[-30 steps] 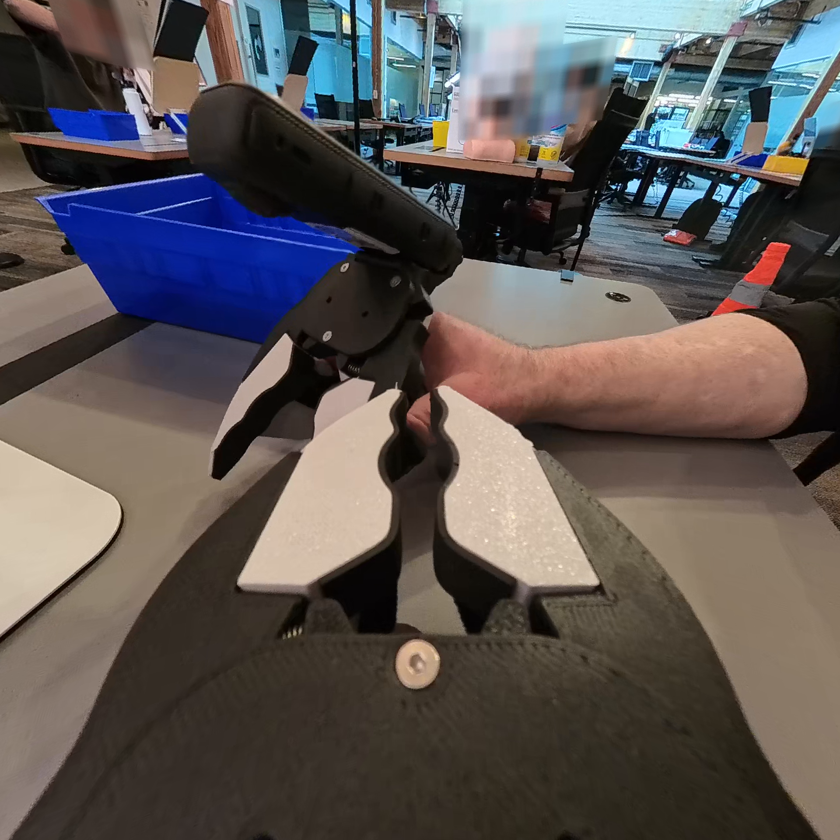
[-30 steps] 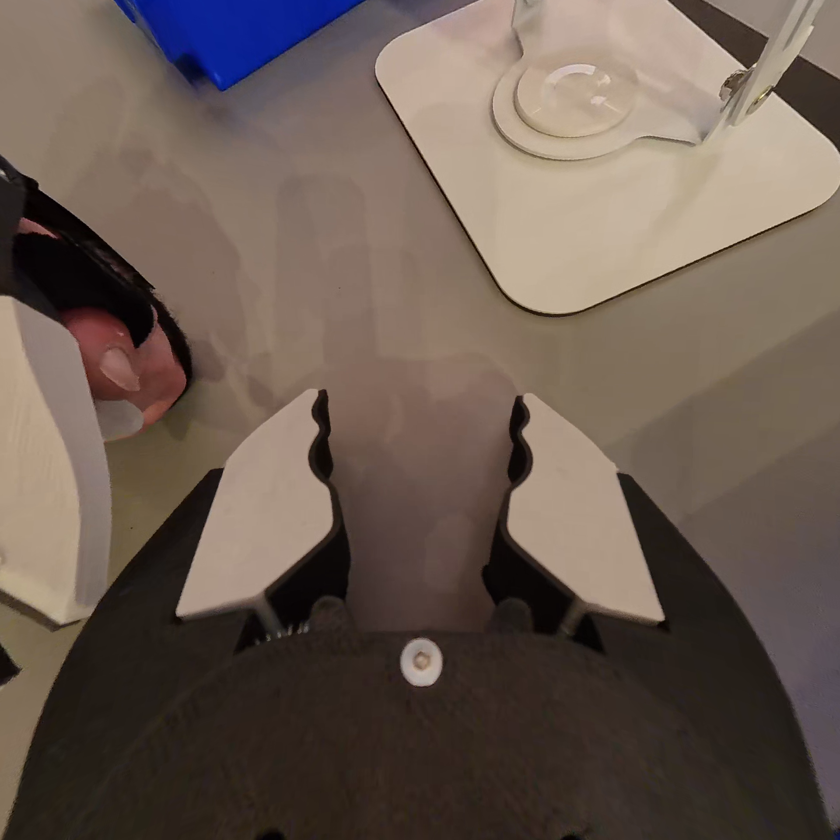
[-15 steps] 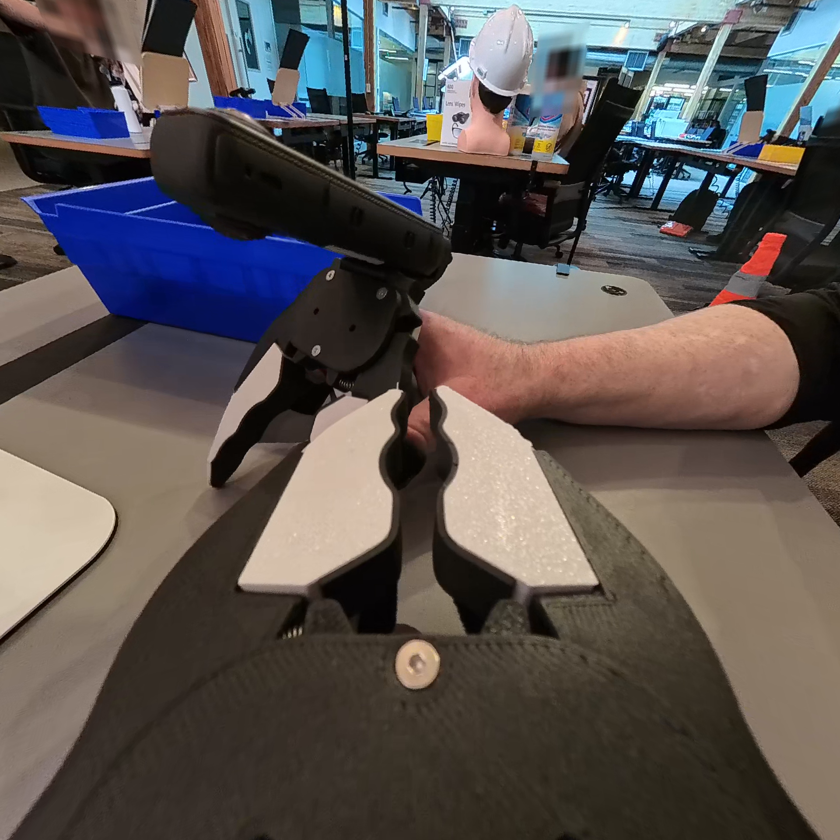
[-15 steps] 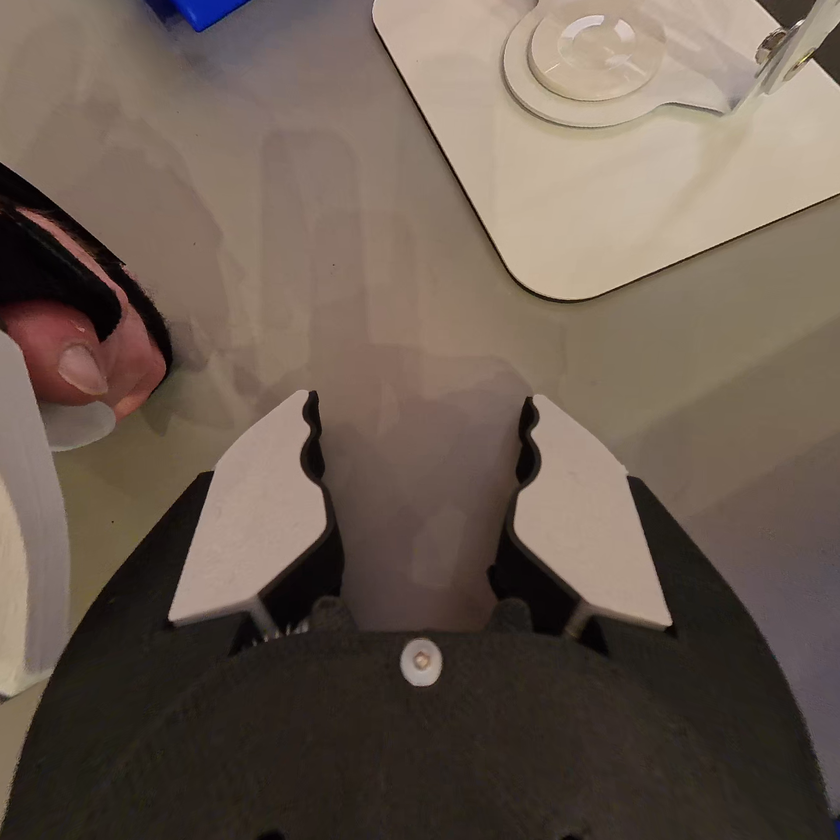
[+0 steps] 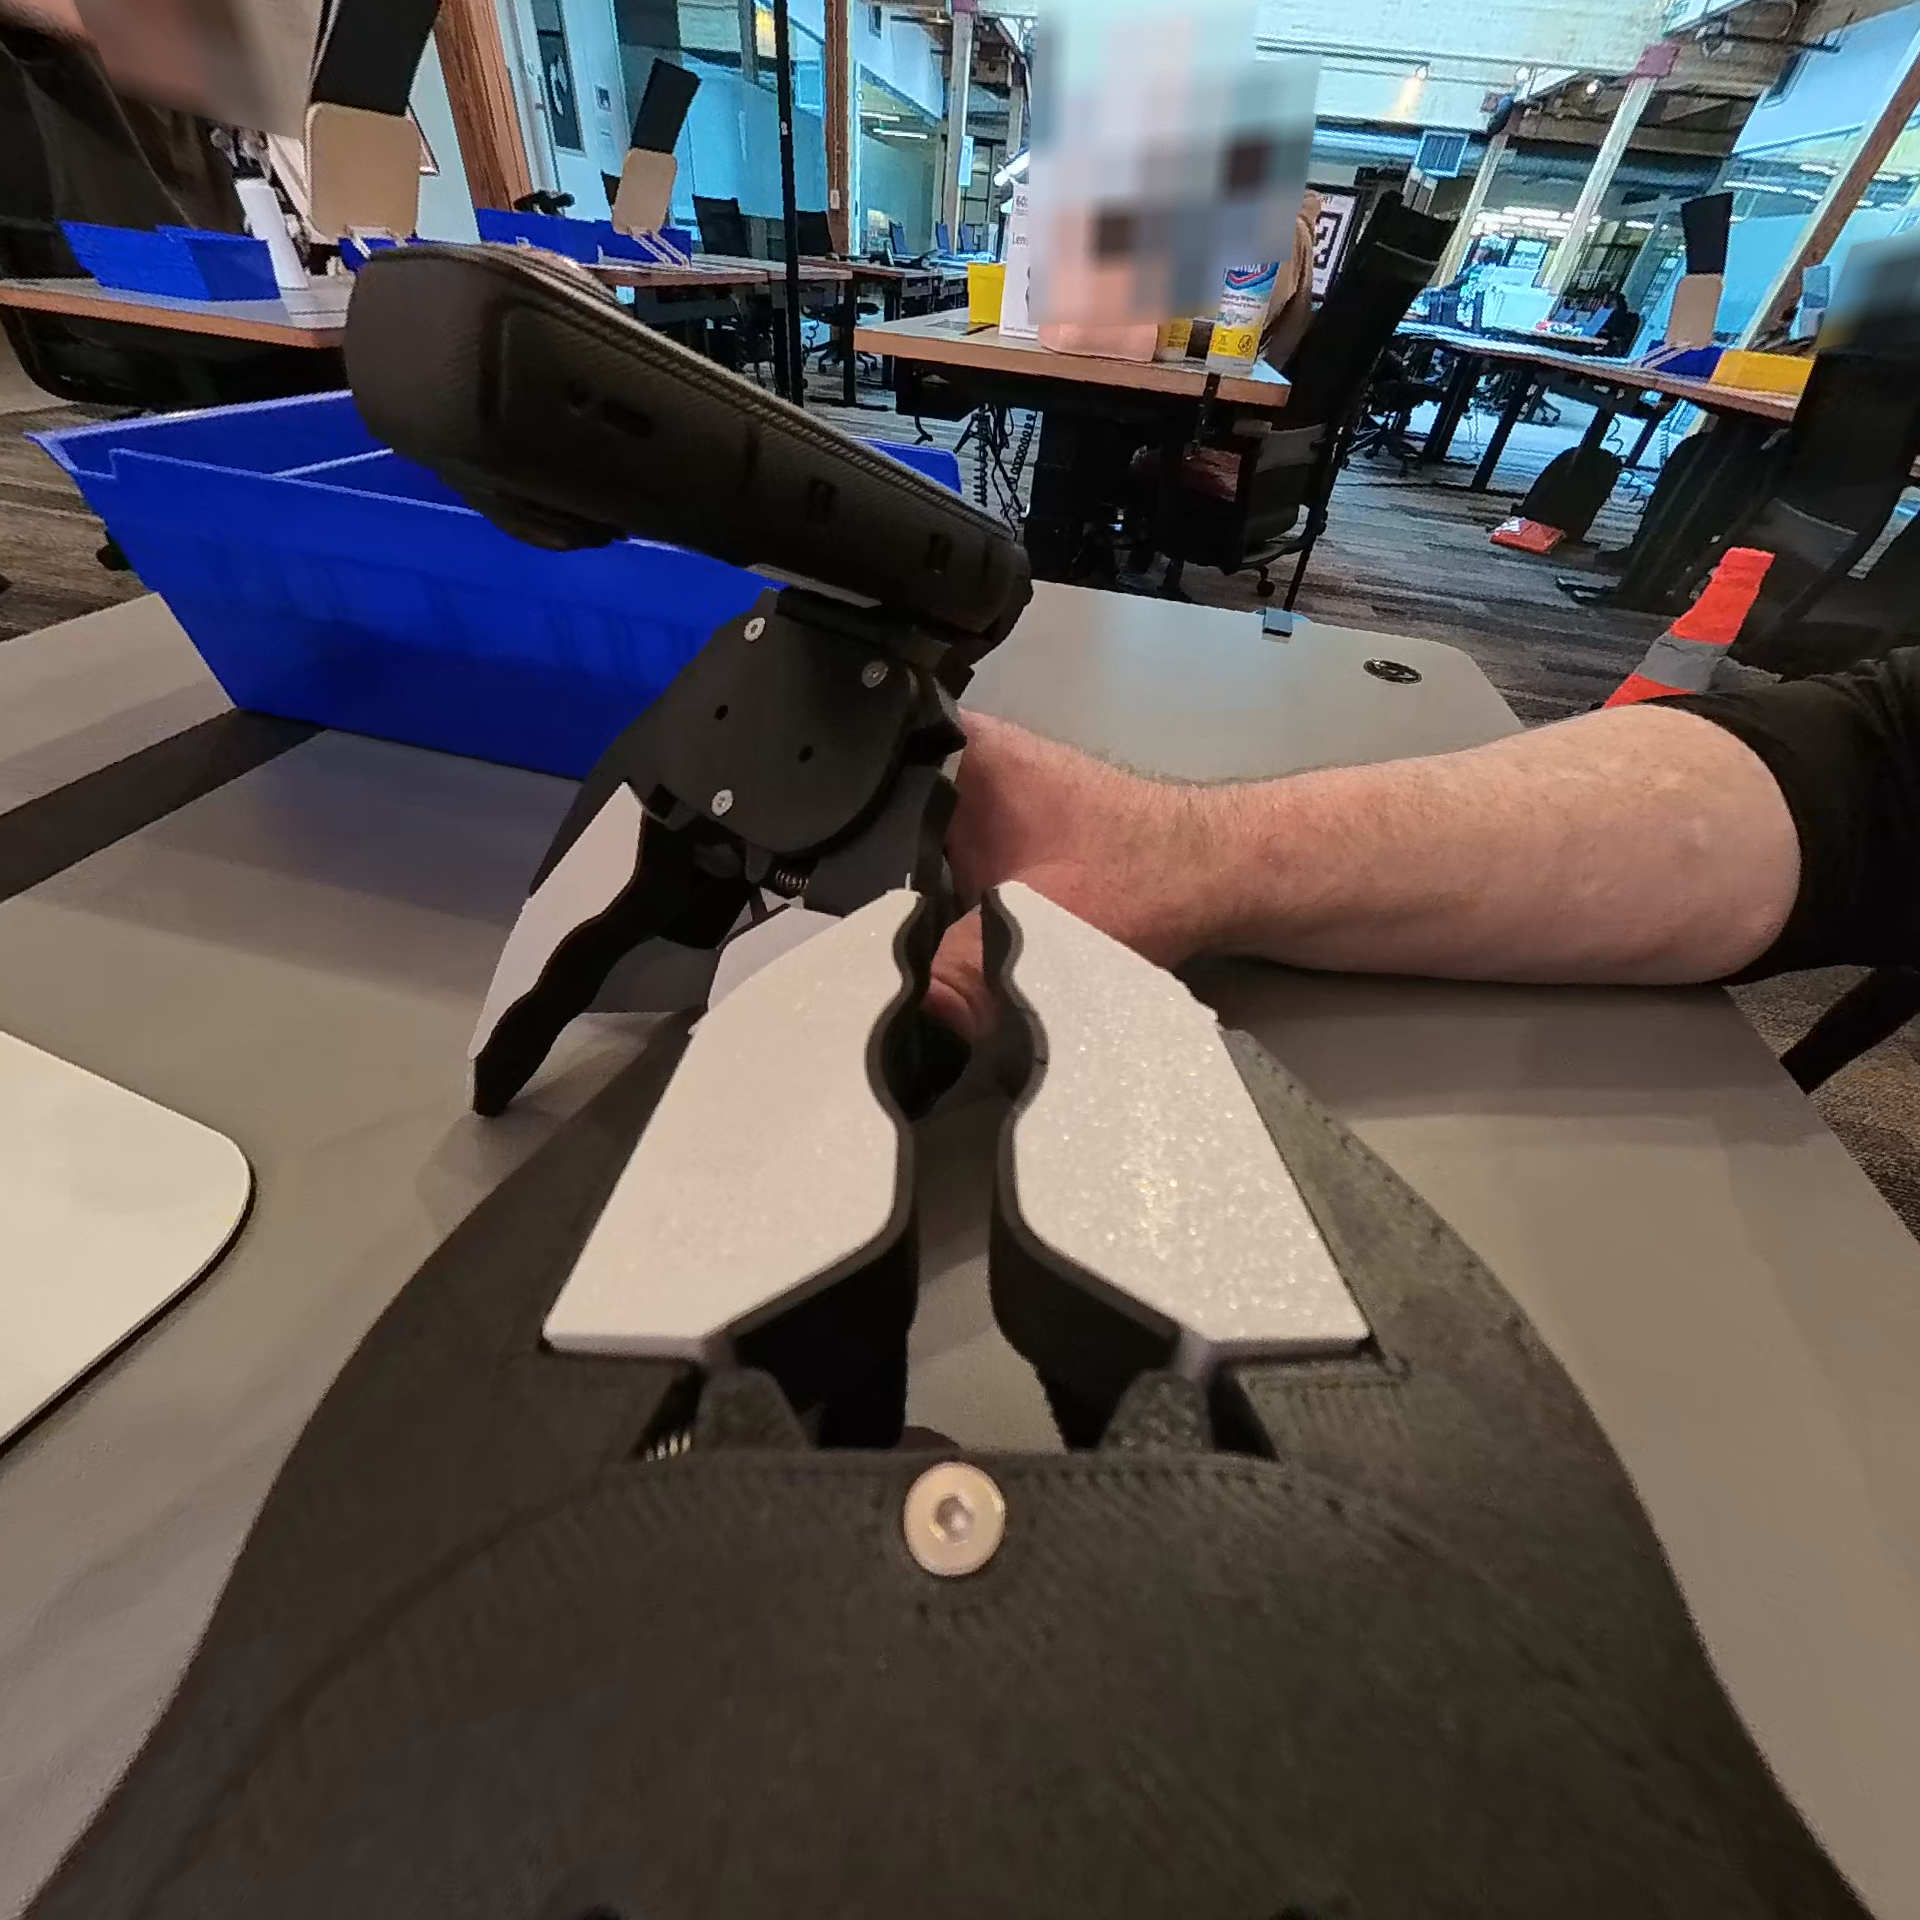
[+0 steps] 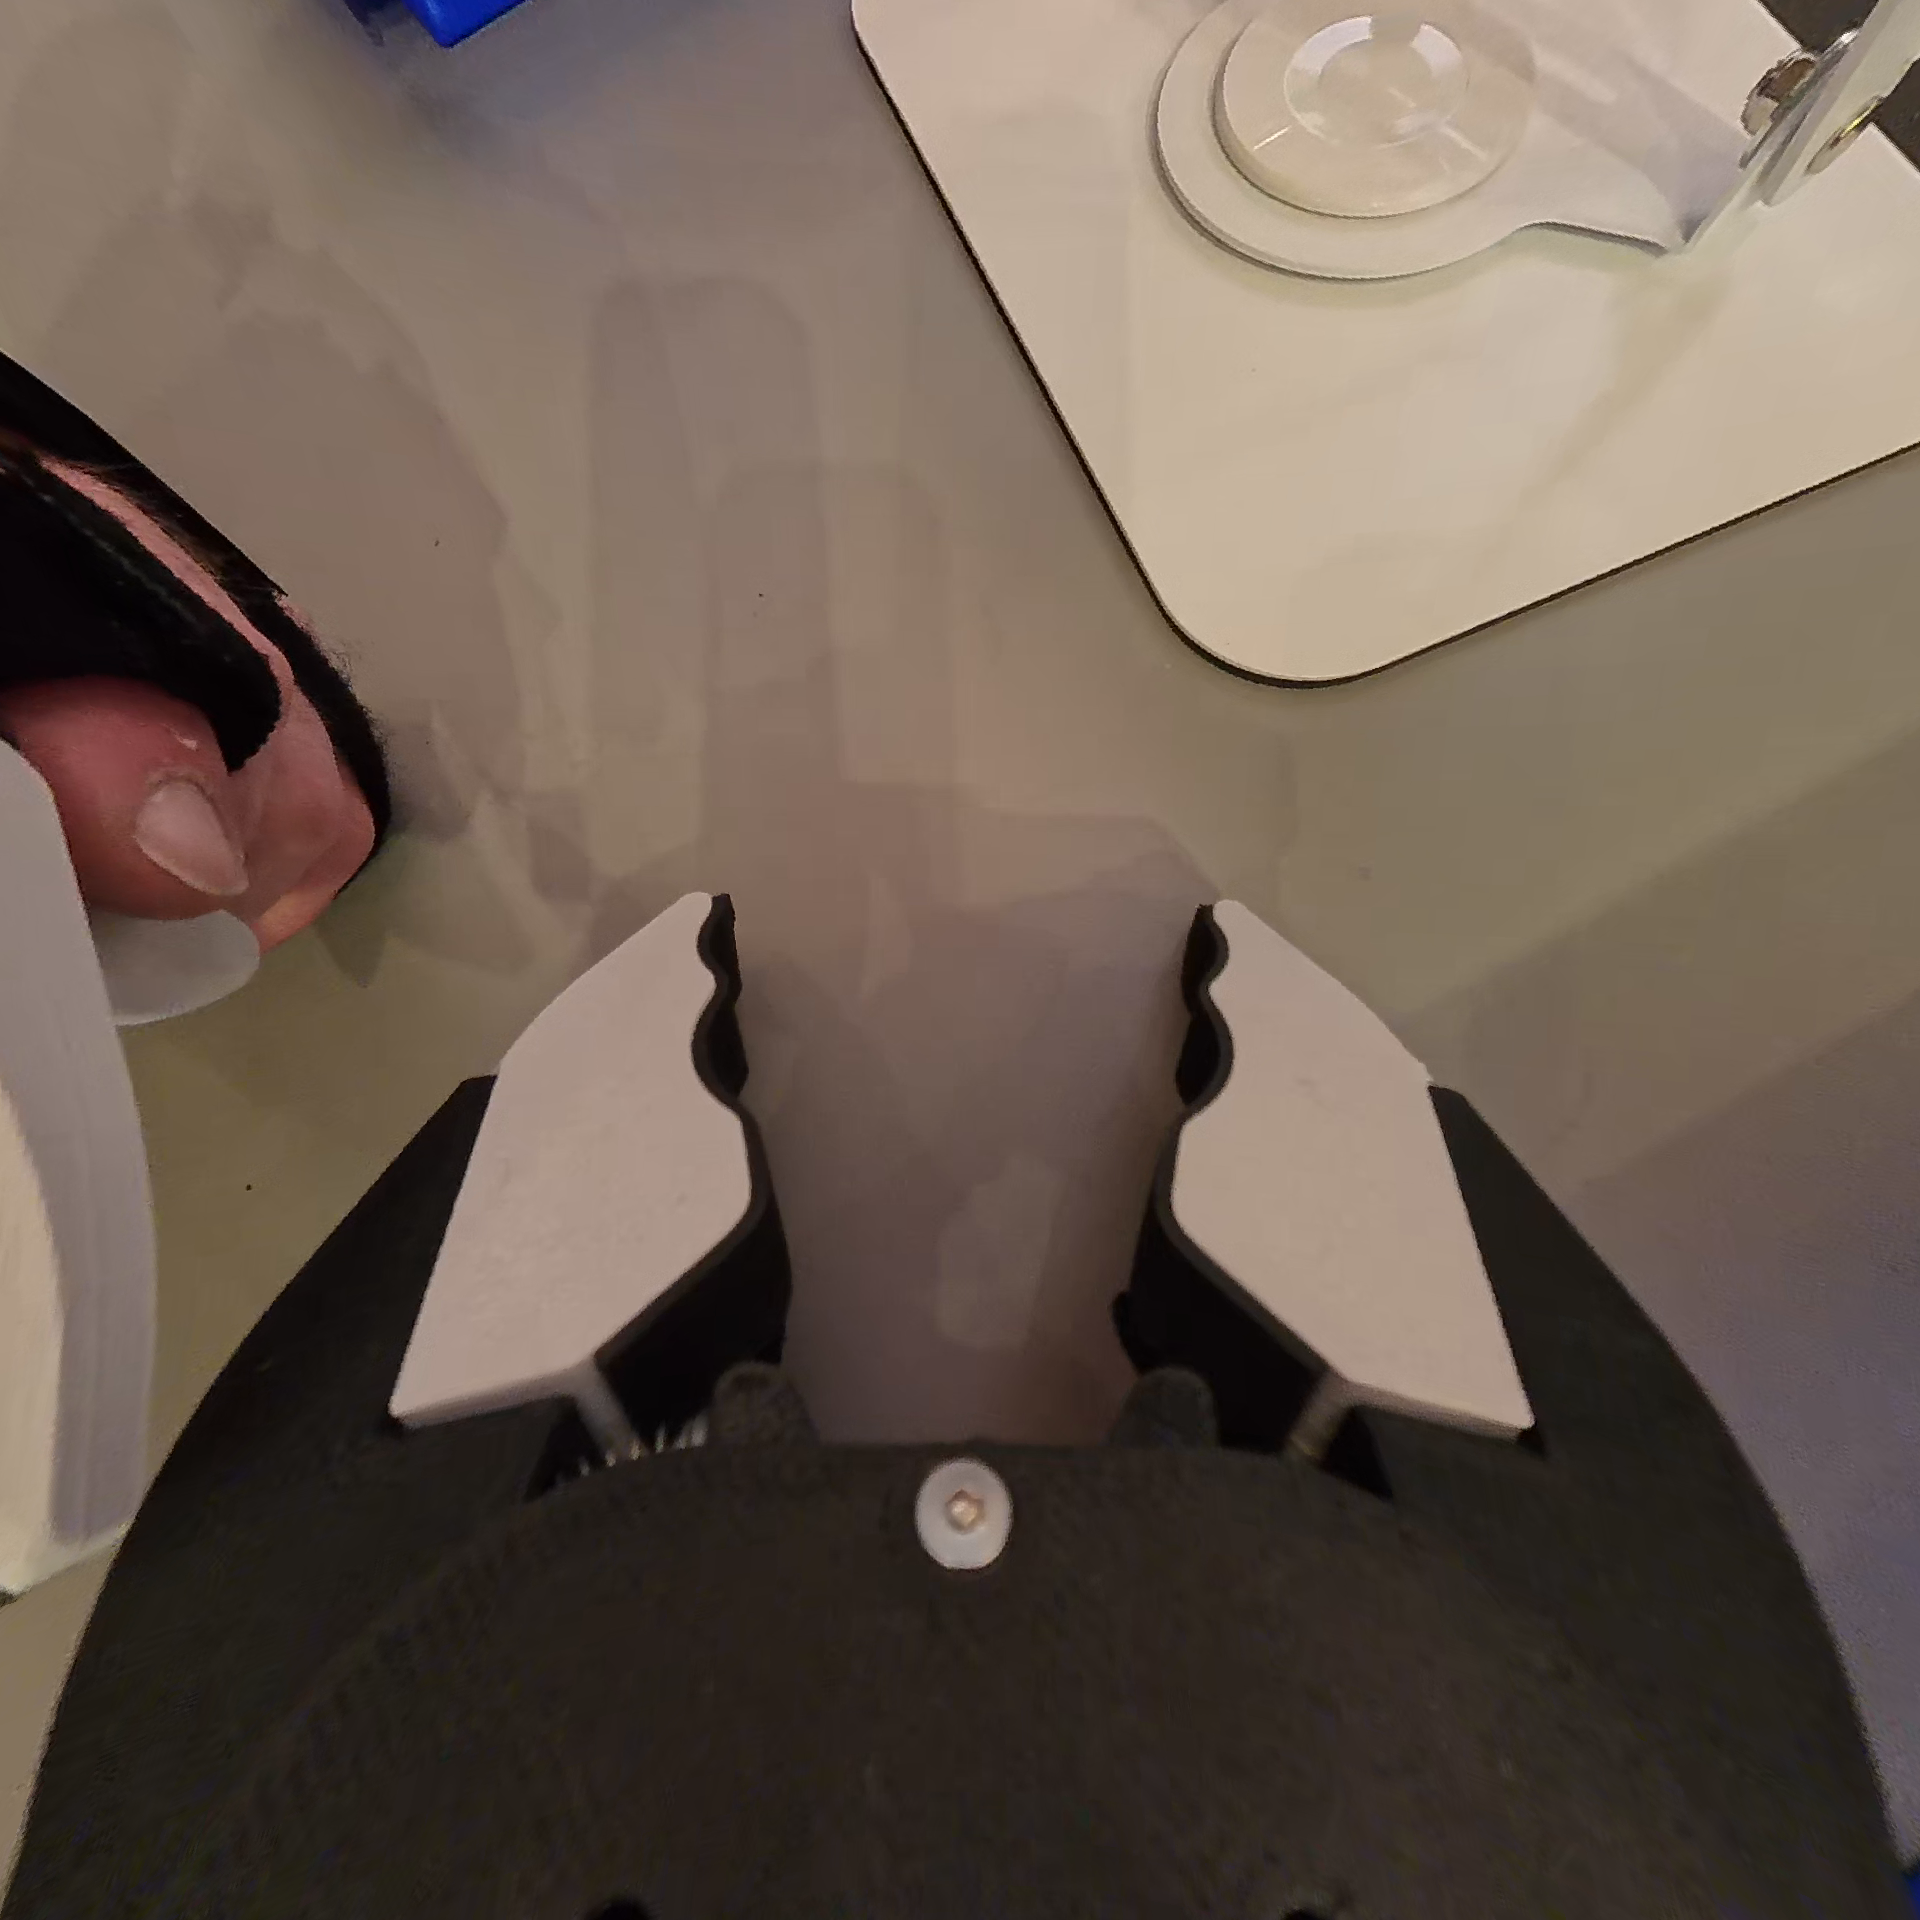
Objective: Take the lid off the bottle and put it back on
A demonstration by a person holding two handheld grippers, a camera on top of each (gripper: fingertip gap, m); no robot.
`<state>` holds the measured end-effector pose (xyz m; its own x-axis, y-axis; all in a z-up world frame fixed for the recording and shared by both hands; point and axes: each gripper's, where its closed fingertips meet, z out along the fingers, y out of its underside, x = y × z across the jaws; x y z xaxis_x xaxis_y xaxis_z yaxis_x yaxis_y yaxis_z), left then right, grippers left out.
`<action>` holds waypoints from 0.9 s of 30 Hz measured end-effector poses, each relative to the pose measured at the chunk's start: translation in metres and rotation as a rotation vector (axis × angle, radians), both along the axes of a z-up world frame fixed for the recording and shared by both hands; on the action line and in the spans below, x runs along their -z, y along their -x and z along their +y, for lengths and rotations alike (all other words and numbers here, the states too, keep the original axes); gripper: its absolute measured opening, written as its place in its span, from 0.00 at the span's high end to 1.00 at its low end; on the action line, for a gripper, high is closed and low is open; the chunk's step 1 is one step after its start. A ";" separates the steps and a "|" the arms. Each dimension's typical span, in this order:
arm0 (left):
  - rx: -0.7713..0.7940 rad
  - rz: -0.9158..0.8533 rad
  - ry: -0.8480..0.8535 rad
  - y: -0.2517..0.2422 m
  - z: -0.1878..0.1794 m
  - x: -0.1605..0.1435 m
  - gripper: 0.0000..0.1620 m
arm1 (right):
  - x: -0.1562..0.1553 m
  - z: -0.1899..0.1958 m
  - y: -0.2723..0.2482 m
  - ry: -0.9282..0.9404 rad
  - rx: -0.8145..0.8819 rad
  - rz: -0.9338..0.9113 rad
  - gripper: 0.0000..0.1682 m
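Observation:
No bottle and no lid show in either view. My left gripper (image 5: 954, 920) lies low over the grey table (image 5: 1558, 1299), its white fingers nearly together with nothing between them. My right gripper (image 6: 964, 914) is open and empty, pointing down at bare table (image 6: 727, 520). It also shows in the left wrist view (image 5: 623, 997), just ahead of my left gripper, held by a bare hand and forearm (image 5: 1403, 862). A thumb under a black strap (image 6: 187, 821) and one white finger of my left gripper (image 6: 62, 1247) sit at the left edge of the right wrist view.
A blue bin (image 5: 364, 592) stands at the back left of the table. A white stand base (image 6: 1455, 436) with a clear suction disc (image 6: 1371, 114) and a metal bracket (image 6: 1808, 135) lies ahead right of my right gripper; its corner shows in the left wrist view (image 5: 104, 1205). An orange cone (image 5: 1704, 634) stands beyond the table.
My right gripper's jaws have opened slightly wider, and the white base has slid toward the top of its view. My left gripper has barely moved and stays closed.

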<state>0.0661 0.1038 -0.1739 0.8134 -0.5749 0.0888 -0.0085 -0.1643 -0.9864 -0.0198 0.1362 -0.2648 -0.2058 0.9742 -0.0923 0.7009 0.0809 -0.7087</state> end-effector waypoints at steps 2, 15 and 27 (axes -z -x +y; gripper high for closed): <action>0.001 -0.001 0.001 0.000 0.000 0.000 0.94 | 0.000 0.000 0.000 0.000 0.000 0.000 0.51; -0.008 -0.012 0.012 0.002 0.002 0.000 0.89 | 0.002 -0.001 0.000 -0.037 -0.015 -0.002 0.50; -0.034 0.027 -0.053 0.004 -0.004 -0.006 0.88 | 0.002 -0.001 0.001 -0.039 -0.018 -0.002 0.50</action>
<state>0.0619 0.1002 -0.1682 0.8340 -0.5505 0.0367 -0.0305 -0.1125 -0.9932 -0.0209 0.1355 -0.2669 -0.2236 0.9731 -0.0552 0.7004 0.1210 -0.7034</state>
